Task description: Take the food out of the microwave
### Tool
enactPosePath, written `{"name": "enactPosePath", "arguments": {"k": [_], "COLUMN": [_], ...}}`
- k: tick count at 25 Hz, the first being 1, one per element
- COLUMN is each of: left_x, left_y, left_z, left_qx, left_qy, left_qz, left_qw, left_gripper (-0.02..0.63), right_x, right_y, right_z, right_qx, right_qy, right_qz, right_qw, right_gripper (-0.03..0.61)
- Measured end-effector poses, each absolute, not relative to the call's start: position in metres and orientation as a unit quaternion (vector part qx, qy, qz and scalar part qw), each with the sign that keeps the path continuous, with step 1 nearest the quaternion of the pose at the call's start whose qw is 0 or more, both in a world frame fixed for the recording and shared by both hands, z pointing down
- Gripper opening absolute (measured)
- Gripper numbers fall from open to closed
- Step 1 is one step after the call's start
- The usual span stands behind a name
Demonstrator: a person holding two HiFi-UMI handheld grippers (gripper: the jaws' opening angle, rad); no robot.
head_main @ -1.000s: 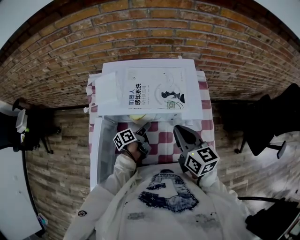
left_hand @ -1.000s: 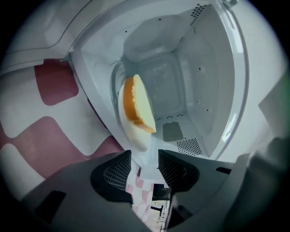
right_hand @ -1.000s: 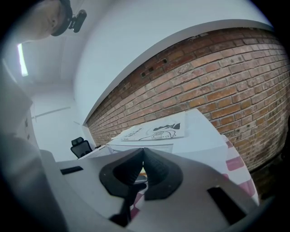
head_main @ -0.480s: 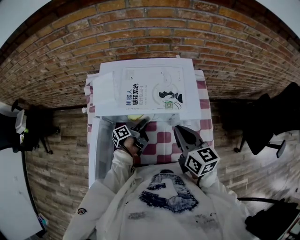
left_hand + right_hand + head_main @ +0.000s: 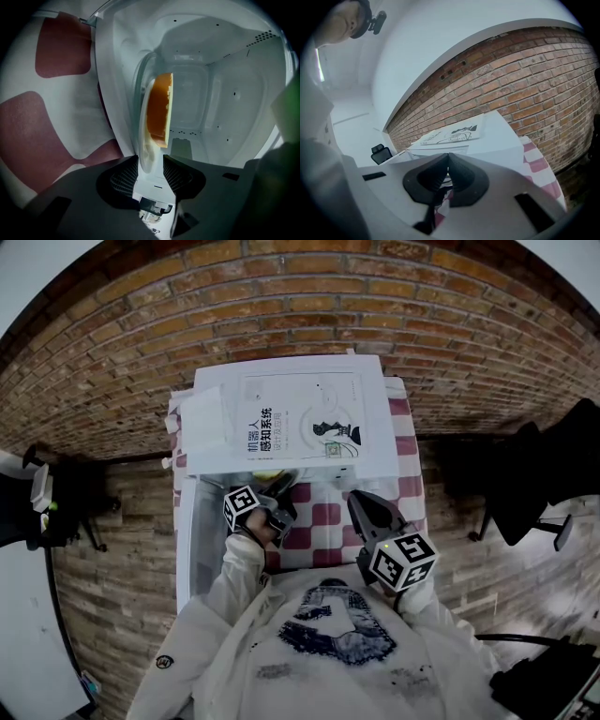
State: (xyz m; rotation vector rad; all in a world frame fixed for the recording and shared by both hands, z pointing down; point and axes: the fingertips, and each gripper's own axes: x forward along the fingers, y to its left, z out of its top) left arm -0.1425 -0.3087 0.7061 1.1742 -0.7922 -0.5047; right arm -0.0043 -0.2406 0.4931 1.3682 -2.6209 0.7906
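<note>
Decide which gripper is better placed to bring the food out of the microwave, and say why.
Left. The left gripper grips the plate rim inside the microwave; the right gripper is shut, empty, outside.

Food (image 5: 159,110) on plate (image 5: 142,145) in microwave (image 5: 229,89); book (image 5: 295,423) atop

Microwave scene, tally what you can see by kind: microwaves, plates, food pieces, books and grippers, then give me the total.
microwave: 1
plate: 1
food piece: 1
book: 1
grippers: 2, the left gripper with jaws shut on the plate, the right gripper with jaws shut on nothing
total: 6
</note>
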Motion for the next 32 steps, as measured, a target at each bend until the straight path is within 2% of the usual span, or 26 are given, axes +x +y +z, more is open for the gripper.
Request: {"name": "enactPosePath", "arguments": {"k": [5, 11, 32], "left_x": [-0.144, -0.146, -0.143], "left_y": [-0.308, -0.307, -0.292], "left_z": [0.709, 0.71, 0.707], "left_qx": [0.521, 0.525, 0.528], "left_qy": [-0.357, -0.357, -0.341], "left_qz": [-0.227, -0.214, -0.236], "left_qw": [0.741, 0.743, 0.741], "left_gripper": [0.146, 0.054, 0.028], "right_x": [-0.003, -0.004, -0.005], "right_y": [-0.241, -0.239, -0.236], "right_z": [0.494, 0.494, 0.5], "right_qx": [0.449, 0.448, 0.444], "right_qy": [-0.854, -0.854, -0.852], "right_qz": [0.259, 0.261, 0.275], "right_qw": [0.041, 0.041, 0.042], "right_gripper": [0.015, 0.015, 0.015]}}
